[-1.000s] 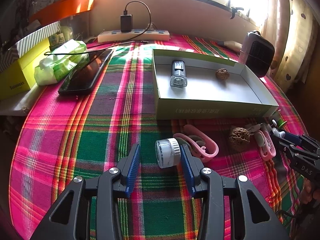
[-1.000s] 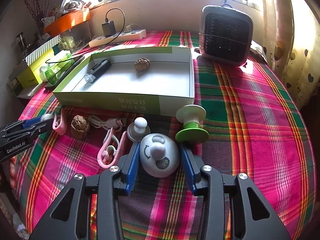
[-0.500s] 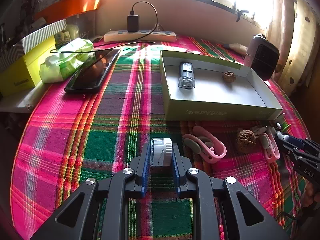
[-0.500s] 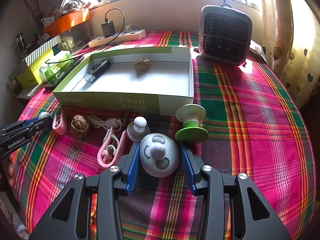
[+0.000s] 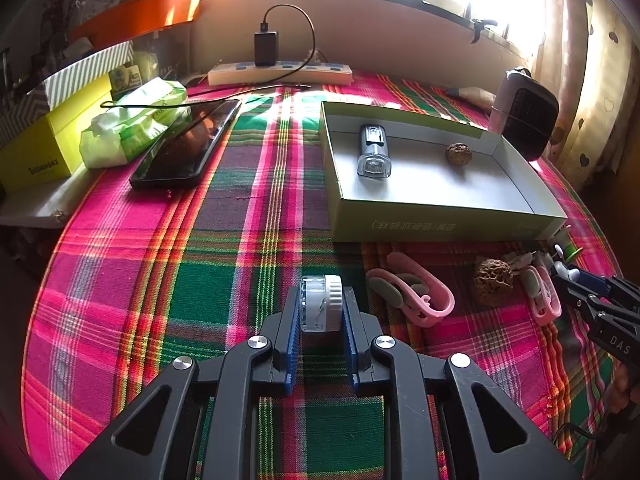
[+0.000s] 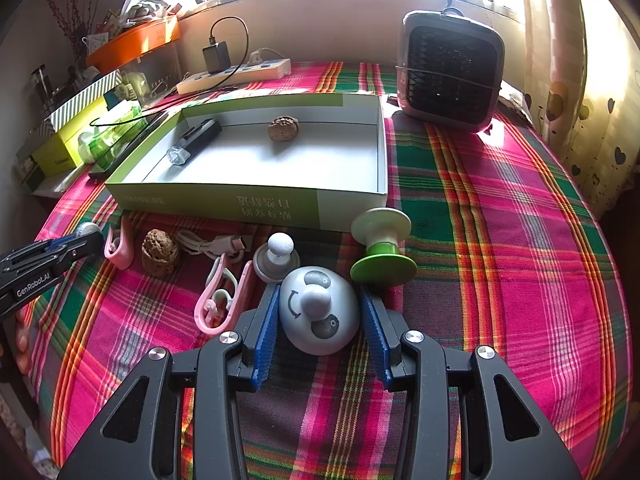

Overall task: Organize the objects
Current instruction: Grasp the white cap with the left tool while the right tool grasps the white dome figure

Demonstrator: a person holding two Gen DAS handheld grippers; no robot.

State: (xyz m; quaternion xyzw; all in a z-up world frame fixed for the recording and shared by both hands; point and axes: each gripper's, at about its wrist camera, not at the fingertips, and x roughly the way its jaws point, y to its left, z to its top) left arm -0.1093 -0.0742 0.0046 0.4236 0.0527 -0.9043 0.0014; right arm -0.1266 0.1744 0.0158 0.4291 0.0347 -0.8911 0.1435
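With the left gripper [image 5: 320,316] clamping the round jar [image 5: 321,303] by its ends and the right gripper [image 6: 320,318] straddling the dome toy [image 6: 319,309], either could slip.

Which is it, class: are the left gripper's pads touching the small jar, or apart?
Touching. The left wrist view shows both blue pads pressed against the small jar, no gap either side.
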